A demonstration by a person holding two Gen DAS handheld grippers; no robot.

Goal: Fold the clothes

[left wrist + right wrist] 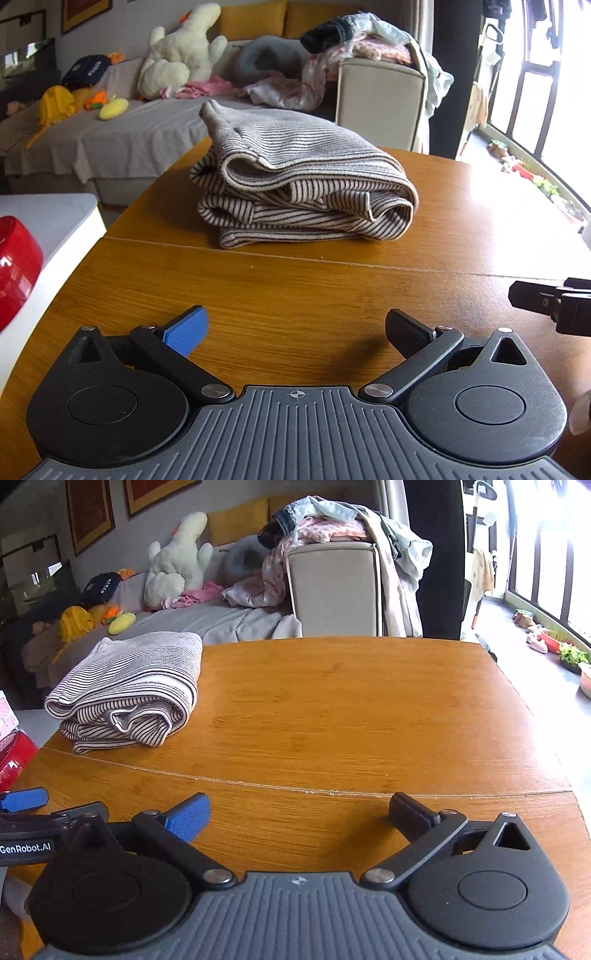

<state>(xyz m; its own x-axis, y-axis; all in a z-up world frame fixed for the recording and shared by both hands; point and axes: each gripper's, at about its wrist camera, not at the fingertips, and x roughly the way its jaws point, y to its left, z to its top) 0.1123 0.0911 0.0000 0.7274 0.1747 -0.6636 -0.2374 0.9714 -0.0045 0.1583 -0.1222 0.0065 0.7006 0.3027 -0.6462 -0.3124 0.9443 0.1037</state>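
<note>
A striped grey-and-white garment [295,184] lies folded in a thick stack on the wooden table [332,288]. It also shows in the right wrist view [129,690] at the table's far left. My left gripper [295,332] is open and empty, low over the table, well short of the garment. My right gripper [299,816] is open and empty over the table's near part, to the right of the garment. Part of the right gripper [554,302] shows at the right edge of the left wrist view. The left gripper's blue finger [24,799] shows at the left edge of the right wrist view.
A red object [14,269] sits on a white surface left of the table. Behind the table are a sofa with plush toys [181,55] and an armchair [380,99] piled with loose clothes [354,37]. Windows are at the right.
</note>
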